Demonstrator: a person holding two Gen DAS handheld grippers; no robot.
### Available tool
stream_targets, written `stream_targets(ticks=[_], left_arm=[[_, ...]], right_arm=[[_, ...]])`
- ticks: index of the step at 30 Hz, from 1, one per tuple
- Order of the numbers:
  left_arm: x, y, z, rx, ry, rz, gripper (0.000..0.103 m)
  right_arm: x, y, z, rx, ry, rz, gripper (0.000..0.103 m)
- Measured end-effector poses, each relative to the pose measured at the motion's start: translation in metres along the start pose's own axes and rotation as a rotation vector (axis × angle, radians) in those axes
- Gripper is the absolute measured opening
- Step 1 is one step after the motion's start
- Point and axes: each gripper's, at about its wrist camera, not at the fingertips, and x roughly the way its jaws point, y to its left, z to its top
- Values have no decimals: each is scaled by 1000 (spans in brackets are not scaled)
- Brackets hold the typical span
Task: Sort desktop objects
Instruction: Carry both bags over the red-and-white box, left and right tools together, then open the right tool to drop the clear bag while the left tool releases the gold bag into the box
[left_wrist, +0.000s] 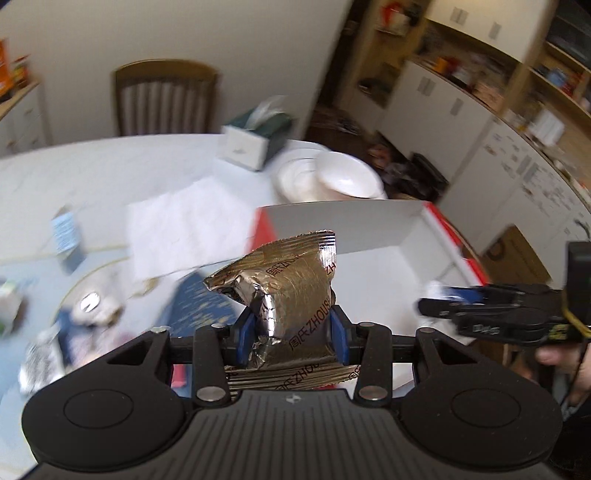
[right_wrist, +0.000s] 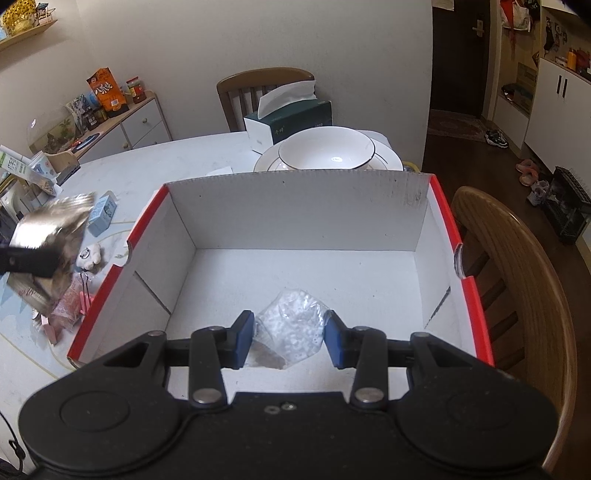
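Observation:
My left gripper (left_wrist: 291, 328) is shut on a crumpled gold foil snack packet (left_wrist: 284, 284) and holds it above the table, just left of the red-edged white cardboard box (left_wrist: 436, 236). The packet also shows blurred at the left of the right wrist view (right_wrist: 51, 229). My right gripper (right_wrist: 289, 338) hangs over the box (right_wrist: 295, 206), jaws open around a clear plastic bag of white bits (right_wrist: 291, 325) that lies on the box floor; whether the pads touch it is unclear. The right gripper shows in the left wrist view (left_wrist: 443, 306).
A white bowl on a plate (right_wrist: 328, 151) and a green tissue box (right_wrist: 291, 118) stand behind the box. Small packets, a light blue carton (right_wrist: 103, 214) and a white toy (right_wrist: 90, 256) lie left of the box. A wooden chair (right_wrist: 517, 280) is at the right.

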Motion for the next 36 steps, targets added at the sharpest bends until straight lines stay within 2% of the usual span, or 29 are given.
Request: stream_targets(ticks=[5,11,22,29,36], left_arm=[[30,-43,16,129,53,-72,40],[85,-69,21,226,156,-82,40],[151,-71,20,285,343,-64,40],[172,-70,17,290,425,-34,40],[180,-71,12,307,450,-21,42]], right_arm=[[3,-3,-2,-6,13,1,39],[8,-11,-3,-22,35,-10,39],[33,-22,-9,-50,136,-51,39],[44,-24,-13,-54,194,-70,39],[48,-24,-15,-53,207,-76,41]])
